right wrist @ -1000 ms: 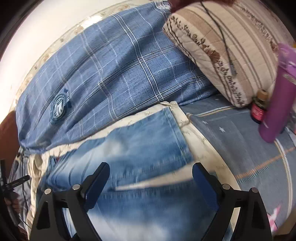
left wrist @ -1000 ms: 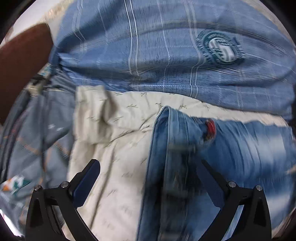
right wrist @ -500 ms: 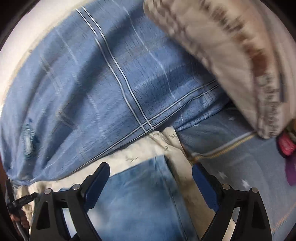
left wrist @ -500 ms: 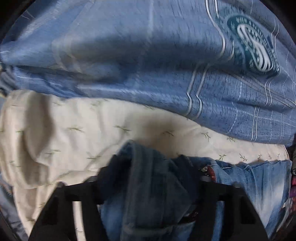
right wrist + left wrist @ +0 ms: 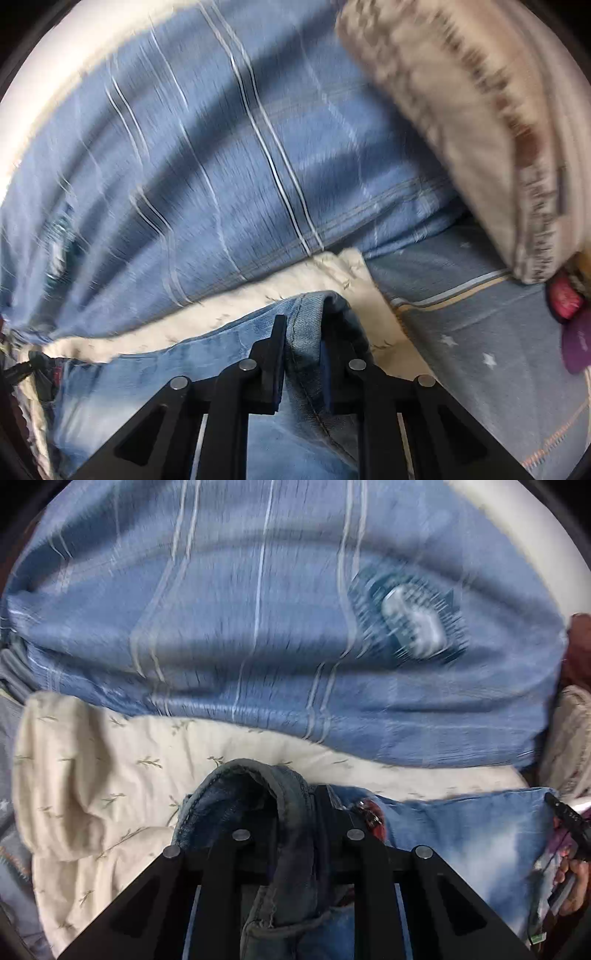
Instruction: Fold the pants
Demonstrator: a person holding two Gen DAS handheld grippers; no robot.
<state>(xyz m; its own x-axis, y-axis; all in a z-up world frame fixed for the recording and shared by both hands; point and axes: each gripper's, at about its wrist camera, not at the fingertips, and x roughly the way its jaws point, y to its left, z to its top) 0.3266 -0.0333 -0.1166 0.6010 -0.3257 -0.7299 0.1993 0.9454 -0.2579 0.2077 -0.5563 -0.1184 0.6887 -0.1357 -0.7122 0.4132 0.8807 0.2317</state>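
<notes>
Blue denim pants (image 5: 461,834) lie on a cream sheet (image 5: 92,775) on the bed. My left gripper (image 5: 291,812) is shut on a bunched, dark edge of the pants (image 5: 258,786), which humps up between the fingers. My right gripper (image 5: 303,332) is shut on another edge of the pants (image 5: 306,321), a seamed fold standing between the pads. The rest of the pants (image 5: 166,362) stretches to the left in the right wrist view. A red tag (image 5: 373,812) shows on the pants by the left gripper.
A blue plaid quilt (image 5: 277,627) with a round badge (image 5: 410,620) lies bunched just beyond the pants. A beige patterned pillow (image 5: 480,129) sits at the right. A purple bottle (image 5: 580,343) and a small red item (image 5: 563,295) stand at the right edge.
Both grippers were open above the pants one second ago. Both have moved forward to the far edge and shut on the denim, the left first.
</notes>
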